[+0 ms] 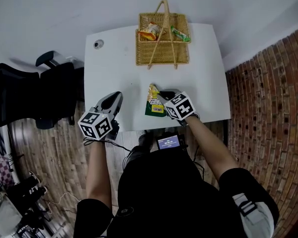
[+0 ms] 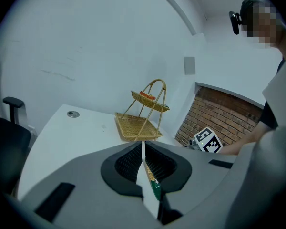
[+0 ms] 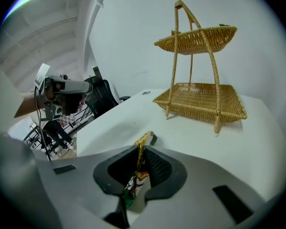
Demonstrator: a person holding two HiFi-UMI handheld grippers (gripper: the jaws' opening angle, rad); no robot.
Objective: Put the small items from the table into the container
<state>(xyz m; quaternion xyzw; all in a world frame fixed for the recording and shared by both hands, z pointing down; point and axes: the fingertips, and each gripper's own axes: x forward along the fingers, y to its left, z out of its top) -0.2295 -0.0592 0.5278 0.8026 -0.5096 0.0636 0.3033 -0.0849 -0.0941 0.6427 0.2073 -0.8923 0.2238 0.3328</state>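
A green and yellow snack packet (image 1: 153, 103) lies near the front edge of the white table (image 1: 114, 63). My right gripper (image 1: 162, 94) is shut on the packet's right edge. In the right gripper view the packet's thin edge (image 3: 143, 142) stands pinched between the pads. My left gripper (image 1: 118, 96) sits shut to the left of the packet, apart from it and holding nothing. The two-tier wicker basket (image 1: 162, 54) stands at the table's far side. Its upper tier holds an orange packet (image 1: 150, 31) and a green one (image 1: 181, 34). The lower tier (image 3: 200, 101) is bare.
A black office chair (image 1: 37, 90) stands left of the table and a brick wall (image 1: 268, 108) on the right. A cable grommet (image 1: 98, 44) sits at the table's far left corner. A small screen (image 1: 168, 142) hangs at the person's waist, below the front edge.
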